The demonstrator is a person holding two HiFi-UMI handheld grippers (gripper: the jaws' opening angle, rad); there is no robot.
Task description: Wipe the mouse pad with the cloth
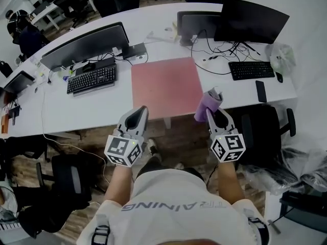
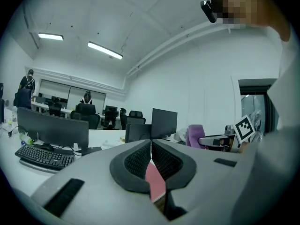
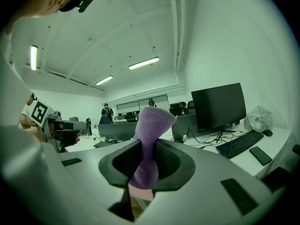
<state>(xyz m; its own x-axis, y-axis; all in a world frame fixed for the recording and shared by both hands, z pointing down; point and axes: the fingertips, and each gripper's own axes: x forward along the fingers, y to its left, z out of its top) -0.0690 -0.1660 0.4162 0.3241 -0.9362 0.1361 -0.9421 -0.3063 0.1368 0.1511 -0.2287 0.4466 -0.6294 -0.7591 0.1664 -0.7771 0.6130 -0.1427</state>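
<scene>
At the near edge of the white surface [image 1: 71,117], both grippers hover short of the work, just off the edge on the person's side. The pink pad [image 1: 166,86] lies flat on the surface with nothing on it. Right gripper [image 1: 216,112]: jaws clamped on the purple cloth [image 1: 208,104], which sticks up in a bunch past the tips. It is close to the pad's near right corner and does not look to be touching it. Left gripper [image 1: 141,111]: jaws pressed together with nothing between them, near the pad's near left corner. Step, as judged: cloth in hand, wiping not yet begun. The next move calls for taking the right gripper forward and down until the cloth bears on the pad, then sweeping across. The left gripper could steady the pad's edge.
</scene>
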